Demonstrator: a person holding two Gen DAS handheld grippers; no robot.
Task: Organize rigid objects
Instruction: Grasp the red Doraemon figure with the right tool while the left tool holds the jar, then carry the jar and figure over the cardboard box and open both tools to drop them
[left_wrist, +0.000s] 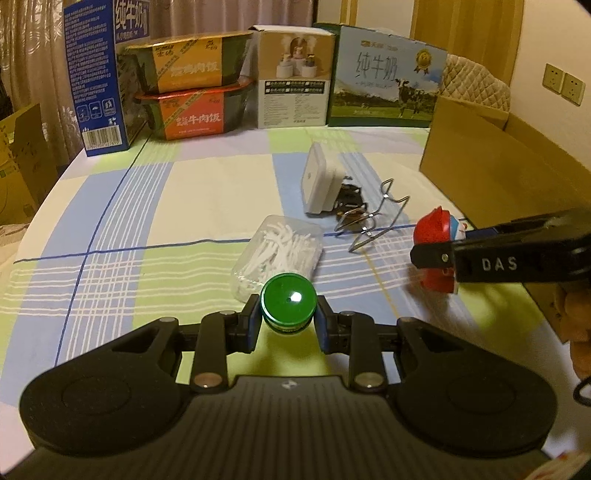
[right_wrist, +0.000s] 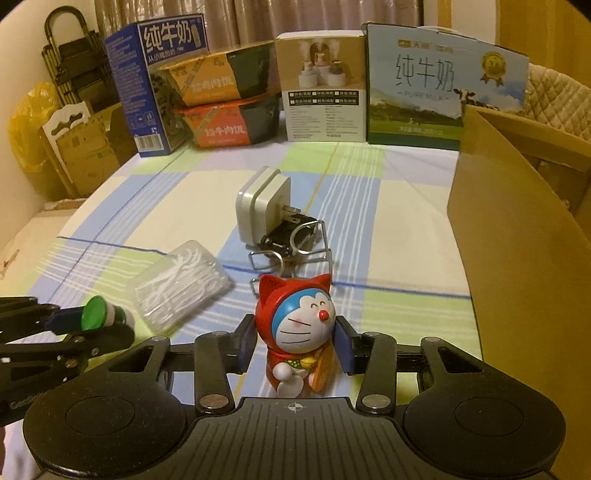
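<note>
The left tongs (left_wrist: 288, 321) are clamped on the green-capped jar (left_wrist: 288, 302). The right tongs (right_wrist: 293, 343) grip the cat figurine (right_wrist: 297, 328), which stands upright. The cardboard box (right_wrist: 517, 229) lies at the right of the frame, nearer the right tongs.

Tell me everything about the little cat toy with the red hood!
The Doraemon figurine looks like glossy hard plastic: a blue and white smiling face with closed eyes, a red nose and whisker lines, under a red hood with two pointed ears. It wears a red outfit, has white hands and feet, a yellow bell at its neck and something orange at its side. It stands upright between the fingers of the right gripper, which seem to press both its sides, above the checked tablecloth, in front of a wire rack.
</note>
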